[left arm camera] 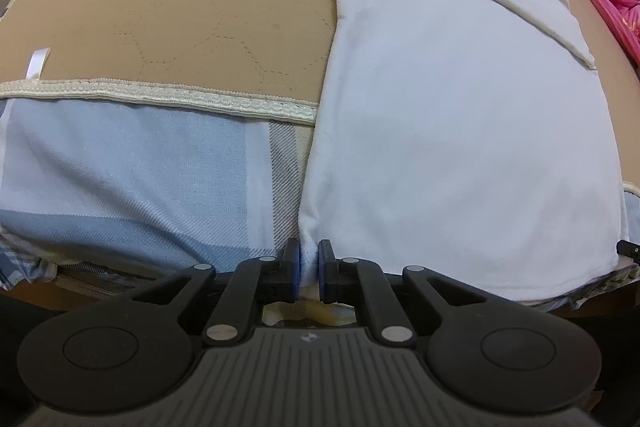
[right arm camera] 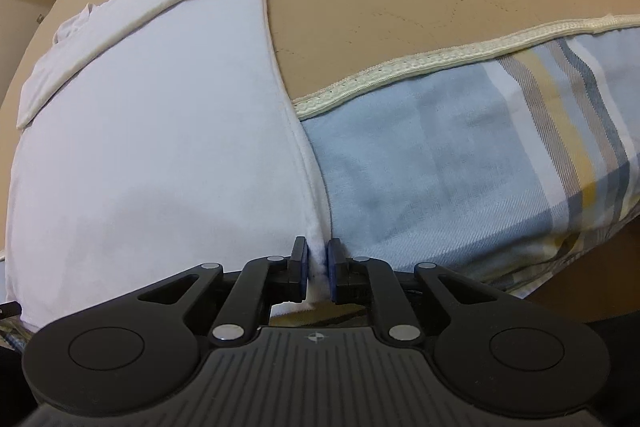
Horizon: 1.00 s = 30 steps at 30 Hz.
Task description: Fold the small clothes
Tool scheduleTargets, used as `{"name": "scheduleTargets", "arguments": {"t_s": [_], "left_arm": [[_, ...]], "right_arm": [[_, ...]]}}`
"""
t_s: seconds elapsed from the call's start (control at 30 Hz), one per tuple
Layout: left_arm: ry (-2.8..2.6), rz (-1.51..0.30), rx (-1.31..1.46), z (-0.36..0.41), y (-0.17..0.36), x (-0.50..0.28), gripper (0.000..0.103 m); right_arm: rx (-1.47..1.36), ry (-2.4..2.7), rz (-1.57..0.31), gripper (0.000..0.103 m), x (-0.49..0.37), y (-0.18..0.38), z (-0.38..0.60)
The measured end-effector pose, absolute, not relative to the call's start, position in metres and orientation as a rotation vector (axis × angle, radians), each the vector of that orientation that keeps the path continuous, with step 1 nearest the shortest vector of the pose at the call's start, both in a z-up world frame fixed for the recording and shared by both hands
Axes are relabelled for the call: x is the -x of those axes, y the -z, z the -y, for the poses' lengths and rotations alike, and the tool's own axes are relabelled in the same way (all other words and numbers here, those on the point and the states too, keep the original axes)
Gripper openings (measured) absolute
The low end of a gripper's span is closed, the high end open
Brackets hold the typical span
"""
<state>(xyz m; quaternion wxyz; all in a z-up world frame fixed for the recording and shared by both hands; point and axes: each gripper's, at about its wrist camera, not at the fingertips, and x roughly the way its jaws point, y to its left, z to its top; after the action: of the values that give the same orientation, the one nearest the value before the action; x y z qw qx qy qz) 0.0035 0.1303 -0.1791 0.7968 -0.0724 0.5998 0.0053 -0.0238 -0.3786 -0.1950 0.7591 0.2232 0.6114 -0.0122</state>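
- White shirt lies flat on the tan mattress.
- Left gripper pinches its near left corner.
- Right gripper pinches its near right corner.

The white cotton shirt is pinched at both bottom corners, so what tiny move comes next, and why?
Probably lift both corners together and carry the hem toward the collar. Both grippers, left and right, clamp the white cotton shirt, whose sleeves are already folded in.
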Motion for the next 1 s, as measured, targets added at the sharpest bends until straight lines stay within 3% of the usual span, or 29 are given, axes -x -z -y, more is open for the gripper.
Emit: {"name": "scheduleTargets", "arguments": {"t_s": [0.47, 1.0], "left_arm": [[-0.019, -1.262, 0.145, -0.131, 0.176, -0.002, 0.006], [0.158, -0.798, 0.220, -0.152, 0.030, 0.054, 0.005]], "right_arm": [[-0.488, 0.030, -1.304, 0.007, 0.024, 0.193, 0.377], [-0.804, -0.150, -0.722, 0.005, 0.052, 0.062, 0.438]]}}
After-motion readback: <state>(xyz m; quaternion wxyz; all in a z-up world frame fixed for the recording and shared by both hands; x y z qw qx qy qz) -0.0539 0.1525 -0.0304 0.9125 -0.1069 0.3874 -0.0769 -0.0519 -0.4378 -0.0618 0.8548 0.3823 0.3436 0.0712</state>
